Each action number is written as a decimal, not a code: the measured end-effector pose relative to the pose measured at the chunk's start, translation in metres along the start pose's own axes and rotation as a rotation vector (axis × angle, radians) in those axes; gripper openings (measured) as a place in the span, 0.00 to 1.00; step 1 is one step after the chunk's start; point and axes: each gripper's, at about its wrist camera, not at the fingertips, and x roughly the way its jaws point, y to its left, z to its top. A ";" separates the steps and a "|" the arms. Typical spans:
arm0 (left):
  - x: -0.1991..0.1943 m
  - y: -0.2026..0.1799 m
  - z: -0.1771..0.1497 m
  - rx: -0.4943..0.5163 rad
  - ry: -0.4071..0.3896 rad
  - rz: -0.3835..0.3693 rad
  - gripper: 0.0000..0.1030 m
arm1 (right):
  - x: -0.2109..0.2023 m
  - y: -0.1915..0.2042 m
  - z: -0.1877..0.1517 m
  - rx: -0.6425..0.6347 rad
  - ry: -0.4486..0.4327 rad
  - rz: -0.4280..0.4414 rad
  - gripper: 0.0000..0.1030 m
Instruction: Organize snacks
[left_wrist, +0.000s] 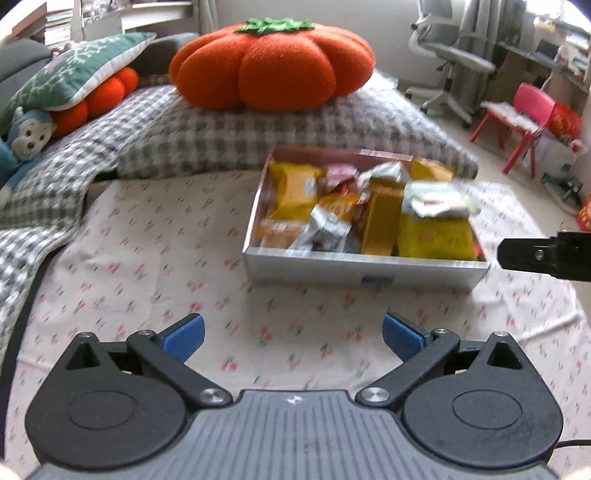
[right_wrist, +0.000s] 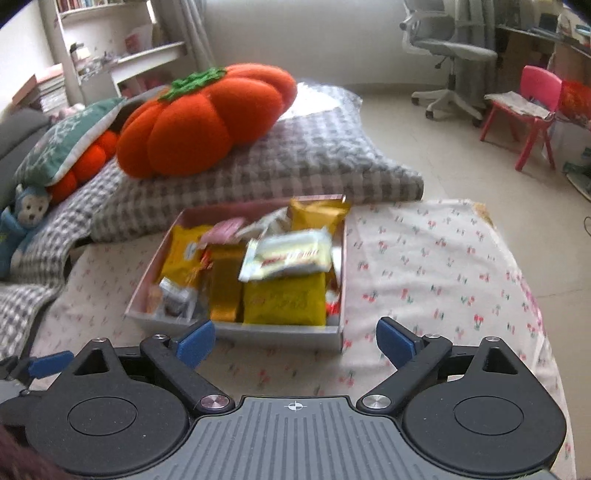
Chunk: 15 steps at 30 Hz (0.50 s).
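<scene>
The left black two-finger gripper (left_wrist: 291, 338) has blue fingertip pads (left_wrist: 184, 336) and silver screws. The right black gripper (right_wrist: 295, 341) matches (ribbed grey body, crosshair mark).

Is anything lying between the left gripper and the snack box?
No. In the left wrist view, only bare flowered cloth shows between the open left gripper and the snack box.

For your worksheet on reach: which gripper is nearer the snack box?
Right. The right gripper sits open just before the snack box's near wall; the left gripper, also open, hangs farther back over the floral cloth.
</scene>
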 end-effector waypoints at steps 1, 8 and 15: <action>-0.001 0.000 -0.003 0.006 0.015 0.015 0.99 | -0.002 0.002 -0.004 -0.006 0.008 0.002 0.93; -0.016 0.006 -0.018 0.009 0.014 0.000 1.00 | -0.012 0.007 -0.026 -0.041 0.012 -0.010 0.93; -0.023 0.014 -0.028 -0.038 0.017 -0.003 1.00 | -0.030 0.000 -0.039 -0.067 -0.023 -0.008 0.93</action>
